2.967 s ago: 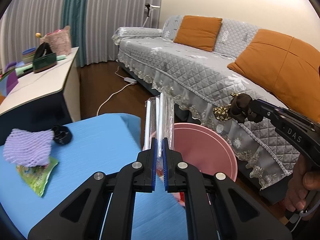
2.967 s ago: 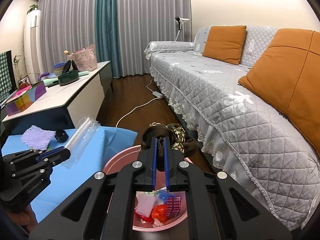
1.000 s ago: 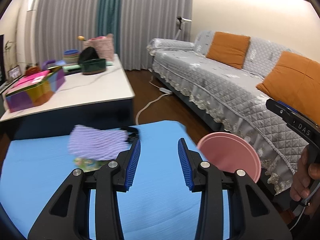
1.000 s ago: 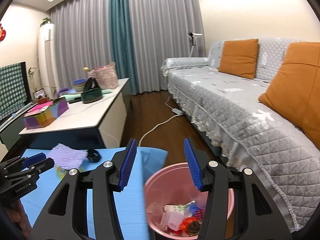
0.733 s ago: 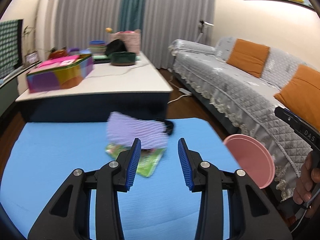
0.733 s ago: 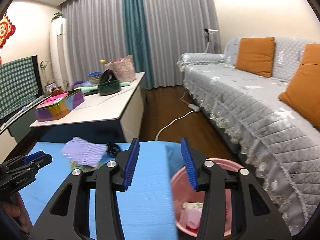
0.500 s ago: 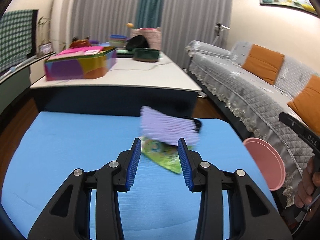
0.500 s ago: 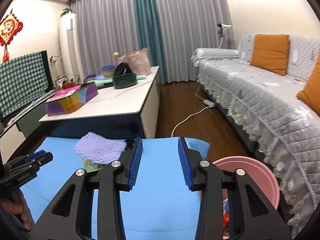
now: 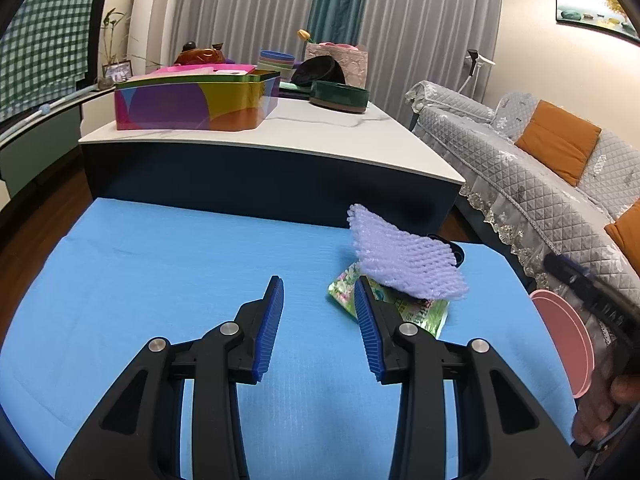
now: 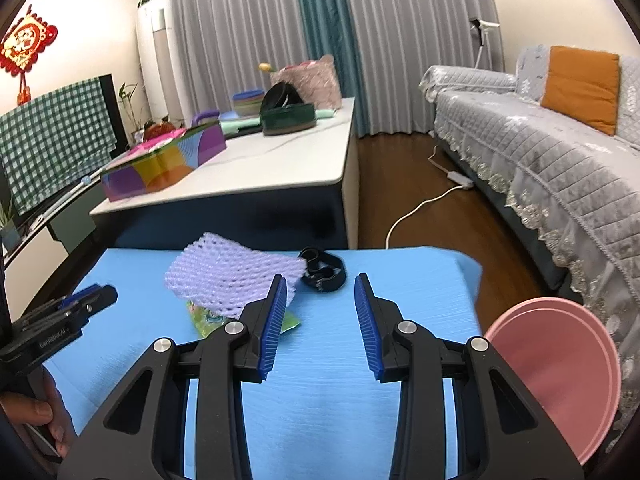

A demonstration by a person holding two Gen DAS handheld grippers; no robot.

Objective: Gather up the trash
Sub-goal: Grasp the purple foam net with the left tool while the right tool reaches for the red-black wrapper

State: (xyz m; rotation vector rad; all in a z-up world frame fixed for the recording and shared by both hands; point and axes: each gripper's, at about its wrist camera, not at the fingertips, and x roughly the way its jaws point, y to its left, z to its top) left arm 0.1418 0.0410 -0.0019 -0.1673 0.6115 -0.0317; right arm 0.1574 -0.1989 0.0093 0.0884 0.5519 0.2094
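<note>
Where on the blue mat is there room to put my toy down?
The blue mat is bare left of the purple foam net. The far right is crowded: net on the green wrapper, black band beside it.

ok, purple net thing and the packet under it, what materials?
Purple net: looks like soft foam mesh, matte, with open diamond cells, probably a fruit sleeve. Green packet: seemingly thin plastic film, glossy and printed, lying flat and creased on the blue cloth.

Both wrist views low, sharing blue mat [image 9: 168,264].
</note>
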